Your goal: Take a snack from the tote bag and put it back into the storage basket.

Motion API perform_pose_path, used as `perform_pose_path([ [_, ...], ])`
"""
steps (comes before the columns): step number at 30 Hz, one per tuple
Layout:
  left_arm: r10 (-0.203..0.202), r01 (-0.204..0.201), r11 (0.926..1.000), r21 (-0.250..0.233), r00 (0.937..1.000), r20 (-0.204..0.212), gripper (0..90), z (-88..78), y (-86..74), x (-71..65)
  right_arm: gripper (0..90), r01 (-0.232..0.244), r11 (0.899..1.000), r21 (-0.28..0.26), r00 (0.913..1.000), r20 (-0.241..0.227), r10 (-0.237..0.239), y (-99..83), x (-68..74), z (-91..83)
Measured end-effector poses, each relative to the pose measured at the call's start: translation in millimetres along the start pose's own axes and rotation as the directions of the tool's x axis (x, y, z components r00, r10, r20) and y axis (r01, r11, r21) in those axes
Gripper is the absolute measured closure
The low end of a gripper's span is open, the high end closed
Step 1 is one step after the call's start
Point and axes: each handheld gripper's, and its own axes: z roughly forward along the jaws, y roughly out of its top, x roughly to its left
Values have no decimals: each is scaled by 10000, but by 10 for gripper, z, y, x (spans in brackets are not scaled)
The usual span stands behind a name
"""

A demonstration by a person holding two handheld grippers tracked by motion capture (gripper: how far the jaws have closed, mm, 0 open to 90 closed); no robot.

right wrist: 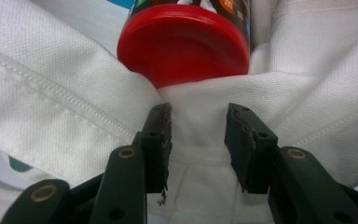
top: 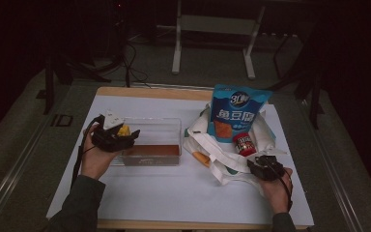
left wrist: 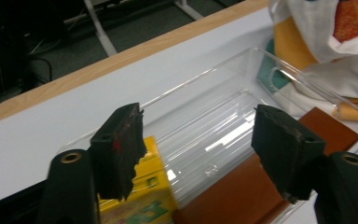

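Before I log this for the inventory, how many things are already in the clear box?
2: a yellow pack at the box's left end beside the left gripper, and a brown pack along its near side.

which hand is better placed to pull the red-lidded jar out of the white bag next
Right. The right hand-held gripper sits at the white cloth bag, just below the red-lidded jar. The left hand-held gripper hangs open over the clear plastic box, away from the bag.

Clear glossy plastic box, woven cloth bag
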Motion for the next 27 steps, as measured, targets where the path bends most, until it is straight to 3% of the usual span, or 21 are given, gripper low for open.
perform_pose_path([
  [8, 642, -631, 9978, -204, 9962, 594, 401, 30, 62, -241, 605, -123, 9982, 583, 9995, -282, 140, 83, -39, -2],
  [11, 674, -646, 9974, -320, 9933, 938, 401, 40, 61, -312, 593, 1, 9979, 647, 9991, -427, 26, 95, -54, -14],
  [14, 651, -603, 9973, -428, 9905, 1208, 399, 50, 37, -368, 553, 100, 9982, 593, 9987, -499, -70, 97, -64, -37],
  [19, 679, -605, 9969, -509, 9849, 1592, 400, 86, -11, -443, 513, -210, 9992, 338, 9969, -757, 235, 123, -99, -89],
  [23, 799, -675, 9955, -668, 9756, 2044, 401, 119, -61, -514, 466, -457, 9989, -53, 9947, -927, 450, 166, -134, -158],
  [27, 978, -827, 9938, -737, 9674, 2336, 412, 129, -82, -559, 480, -603, 9979, -217, 9947, -849, 583, 201, -158, -207],
])
